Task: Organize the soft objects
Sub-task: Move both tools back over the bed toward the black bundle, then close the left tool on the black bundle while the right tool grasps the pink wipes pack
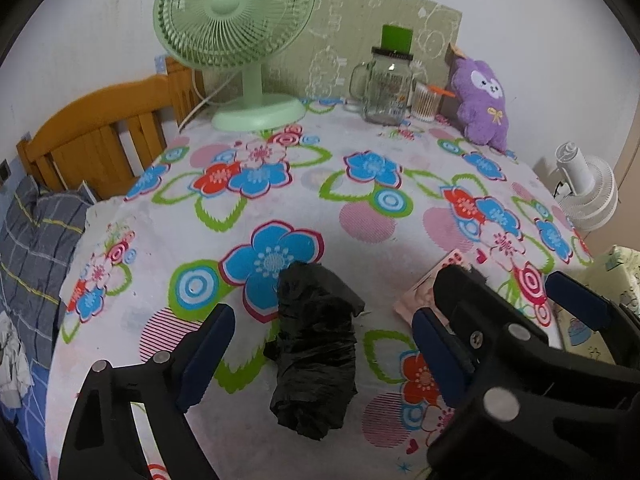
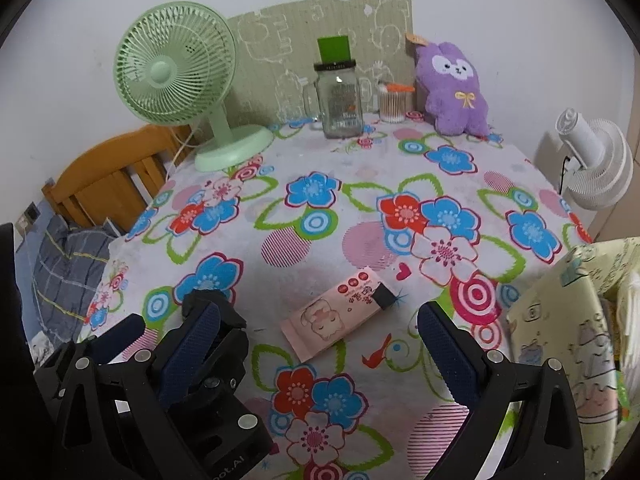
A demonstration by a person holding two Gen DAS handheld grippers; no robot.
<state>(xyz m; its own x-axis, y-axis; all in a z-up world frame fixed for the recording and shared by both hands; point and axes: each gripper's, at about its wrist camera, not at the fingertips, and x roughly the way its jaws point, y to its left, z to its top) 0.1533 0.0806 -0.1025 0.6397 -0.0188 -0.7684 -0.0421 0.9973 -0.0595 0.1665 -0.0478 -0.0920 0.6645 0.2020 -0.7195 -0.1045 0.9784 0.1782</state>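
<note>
two grippers hover above the floral tablecloth (image 2: 320, 240), both spread wide and holding nothing. left gripper (image 1: 320, 352): a crumpled black plastic bag (image 1: 314, 344) lies on the cloth between its fingers, touching neither. right gripper (image 2: 320, 344): a pink tissue pack (image 2: 340, 316) lies just ahead at 12 o'clock, apart from both fingers. farther back, a green fan (image 2: 176, 76) stands at 10 o'clock, a glass jar (image 2: 340, 100) at 12, a purple plush toy (image 2: 452, 88) at 1 o'clock.
</note>
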